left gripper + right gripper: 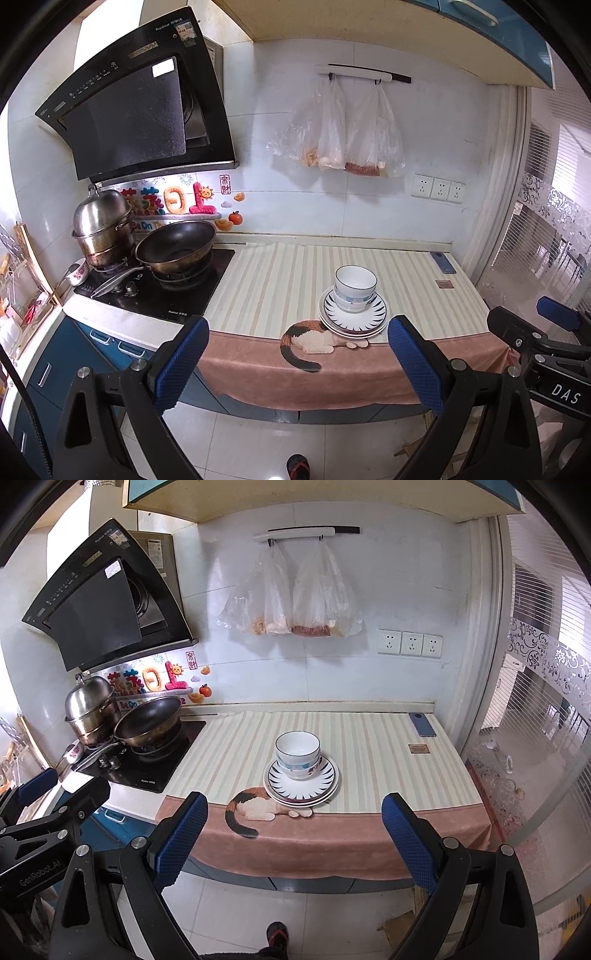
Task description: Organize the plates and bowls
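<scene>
Both the left gripper (295, 363) and right gripper (291, 840) hang released and empty, well short of the counter, where nested bowls (297, 754) sit on stacked plates (301, 781) straight ahead, so the stacking looks done, or the next move is a fresh reach forward.

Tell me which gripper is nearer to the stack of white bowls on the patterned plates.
Right, though only slightly. The right gripper faces the stack of white bowls almost head-on; the left gripper sits further left, so the stack lies right of its centre. Both hang open, short of the counter.
</scene>
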Demonstrator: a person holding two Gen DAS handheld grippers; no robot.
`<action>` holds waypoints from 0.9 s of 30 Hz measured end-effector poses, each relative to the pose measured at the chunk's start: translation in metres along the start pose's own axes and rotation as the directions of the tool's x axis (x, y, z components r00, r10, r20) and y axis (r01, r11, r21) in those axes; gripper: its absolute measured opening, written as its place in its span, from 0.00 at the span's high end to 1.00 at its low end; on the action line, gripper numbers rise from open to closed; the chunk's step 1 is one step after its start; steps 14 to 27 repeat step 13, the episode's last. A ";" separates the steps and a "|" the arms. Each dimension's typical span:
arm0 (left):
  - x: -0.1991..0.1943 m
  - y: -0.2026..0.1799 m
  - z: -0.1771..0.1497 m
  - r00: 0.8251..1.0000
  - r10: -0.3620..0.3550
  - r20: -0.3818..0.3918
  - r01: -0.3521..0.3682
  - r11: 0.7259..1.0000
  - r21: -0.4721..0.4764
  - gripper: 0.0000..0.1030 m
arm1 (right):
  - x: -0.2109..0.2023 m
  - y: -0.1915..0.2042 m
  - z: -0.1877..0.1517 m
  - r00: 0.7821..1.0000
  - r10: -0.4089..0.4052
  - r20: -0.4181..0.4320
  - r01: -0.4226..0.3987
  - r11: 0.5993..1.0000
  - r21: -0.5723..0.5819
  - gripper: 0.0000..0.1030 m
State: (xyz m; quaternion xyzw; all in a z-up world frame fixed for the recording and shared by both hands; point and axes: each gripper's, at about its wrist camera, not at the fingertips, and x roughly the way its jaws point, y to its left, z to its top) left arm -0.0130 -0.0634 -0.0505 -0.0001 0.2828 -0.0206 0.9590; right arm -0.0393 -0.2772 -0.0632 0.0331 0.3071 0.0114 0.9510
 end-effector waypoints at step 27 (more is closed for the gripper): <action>-0.012 0.001 -0.004 1.000 0.008 0.020 -0.007 1.000 -0.005 0.03 | -0.010 0.001 -0.006 1.000 0.000 0.006 0.000 1.000 0.006 0.06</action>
